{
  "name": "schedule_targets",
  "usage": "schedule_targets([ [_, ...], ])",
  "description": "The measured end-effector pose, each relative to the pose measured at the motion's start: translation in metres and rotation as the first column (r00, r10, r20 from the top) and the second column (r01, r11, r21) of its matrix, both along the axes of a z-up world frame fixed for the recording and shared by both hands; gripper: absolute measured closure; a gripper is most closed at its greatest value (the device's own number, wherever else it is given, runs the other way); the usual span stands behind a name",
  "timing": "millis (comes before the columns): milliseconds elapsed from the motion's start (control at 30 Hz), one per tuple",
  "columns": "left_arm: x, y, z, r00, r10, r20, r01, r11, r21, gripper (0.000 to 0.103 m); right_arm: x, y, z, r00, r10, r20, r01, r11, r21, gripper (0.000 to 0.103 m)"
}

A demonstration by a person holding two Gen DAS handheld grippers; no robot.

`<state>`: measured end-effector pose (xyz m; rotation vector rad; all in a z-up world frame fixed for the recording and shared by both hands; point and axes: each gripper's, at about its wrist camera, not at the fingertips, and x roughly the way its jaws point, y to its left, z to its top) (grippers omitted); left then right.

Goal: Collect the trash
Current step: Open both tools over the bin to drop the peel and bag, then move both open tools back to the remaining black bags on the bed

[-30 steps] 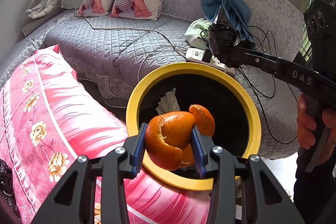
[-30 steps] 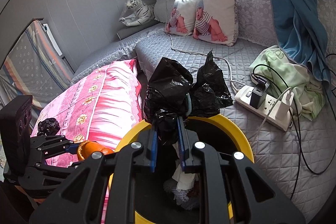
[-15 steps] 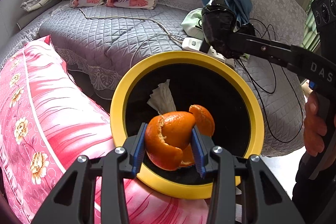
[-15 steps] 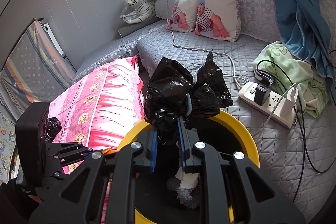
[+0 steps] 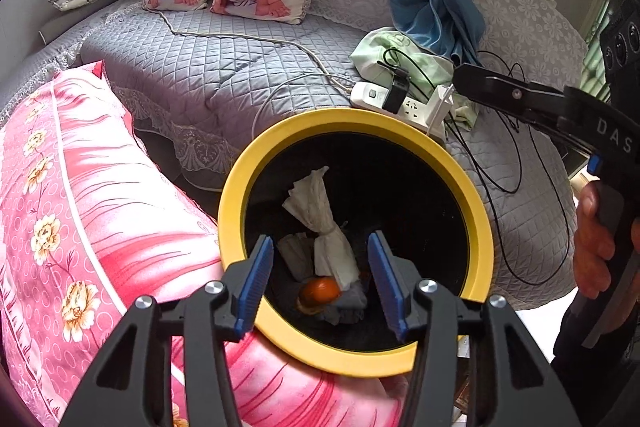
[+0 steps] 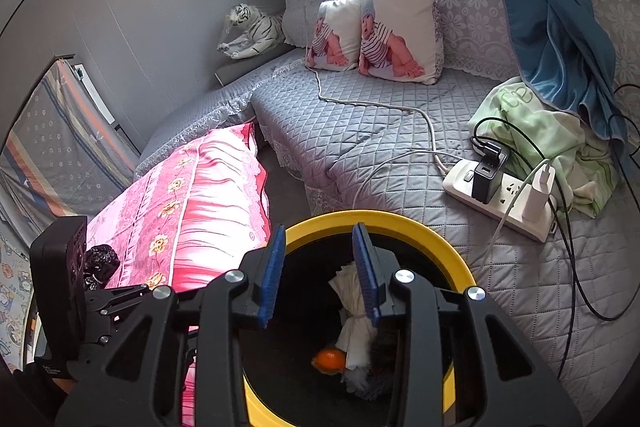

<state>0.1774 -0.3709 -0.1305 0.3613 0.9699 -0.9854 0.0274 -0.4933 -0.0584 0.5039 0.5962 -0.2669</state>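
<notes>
Here both handheld grippers hang over a round, yellow-rimmed waste bin (image 5: 472, 195) lined in black, which stands between a pink floral quilt (image 5: 100, 211) and a grey quilted bed (image 5: 208, 75).

The left gripper (image 5: 320, 281) has its blue-padded fingers apart and opening, with nothing between them. The right gripper (image 6: 320, 275) is also opening its fingers, and they too are empty. In the left view the right gripper appears at the right edge, held by a hand (image 5: 596, 255).

The trash lies at the bottom of the bin: a curled orange peel (image 5: 320, 291), a twisted white paper tissue (image 5: 320, 219) leaning above it, and some grey-white crumpled scraps beside them. The black liner makes anything dark inside hard to pick out.

As a judgement, the drop into the bin looks done for both hands. One small crumpled black bag (image 6: 100, 261) sits on the near edge of the pink quilt, just behind the left gripper's body, and may be trash still to collect. The bed carries a white power strip (image 6: 500, 195) with chargers and cables near its right edge, a green cloth, and two printed cushions at the back; none of these looks like trash.
</notes>
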Motion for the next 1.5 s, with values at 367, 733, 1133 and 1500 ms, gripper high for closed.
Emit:
schedule_targets([
  [367,0.023,0.047,0.041,0.994,0.101,0.041,-0.097,0.992,-0.081,0.055,0.005,0.021,0.027,0.999,0.041,0.028,-0.040,0.998,-0.045,0.070],
  [733,0.070,0.159,0.070,0.945,0.312,0.097,-0.302,0.947,-0.106,0.056,0.055,0.080,0.038,0.982,0.185,0.024,-0.184,0.981,-0.066,0.070],
  [1133,0.110,0.295,0.074,0.837,0.536,0.113,-0.524,0.844,-0.115,0.055,0.124,0.178,0.035,0.921,0.390,-0.004,-0.389,0.920,-0.054,0.064],
  [1500,0.144,0.411,0.053,0.711,0.695,0.108,-0.691,0.719,-0.077,0.052,0.178,0.313,0.018,0.771,0.635,-0.050,-0.636,0.771,-0.030,0.061],
])
